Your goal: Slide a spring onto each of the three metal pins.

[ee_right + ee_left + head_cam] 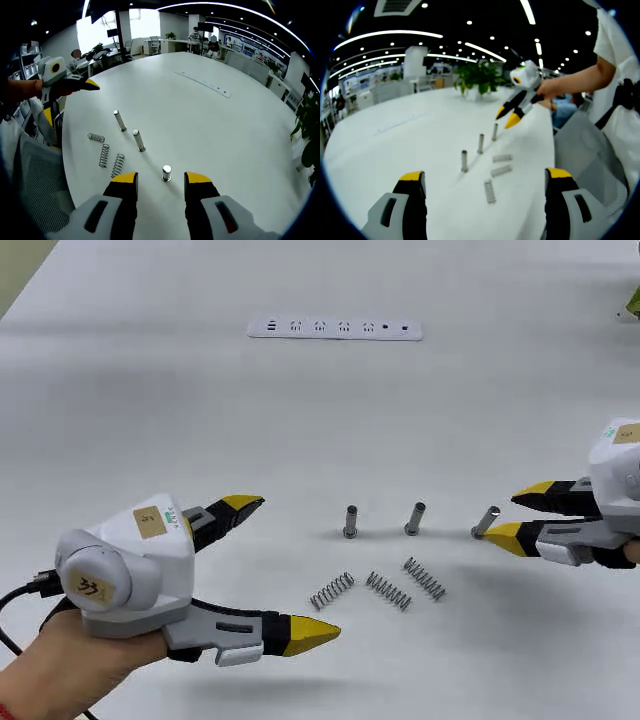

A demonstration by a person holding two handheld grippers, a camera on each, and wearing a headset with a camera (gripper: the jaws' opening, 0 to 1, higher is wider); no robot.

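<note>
Across the broad white tabletop [200,420], smooth and matte, no part of the task looks finished; all three fittings are left to do. A flat white power strip [335,329] lies well beyond the work.

The left hand-held gripper [297,567], with a grey-white plastic shell and black jaws with yellow tips, is spread wide and carries nothing. The right hand-held gripper [502,518], of the same build, is parted more narrowly and is also empty. Its tips are just beside the end pin [166,173], which is not clamped.

That pin and the two other pins [415,518] stand in a row as short smooth cylinders of dull grey metal, all bare. Three springs [388,591], thin open wire coils, lie loose on their sides just in front of them.
</note>
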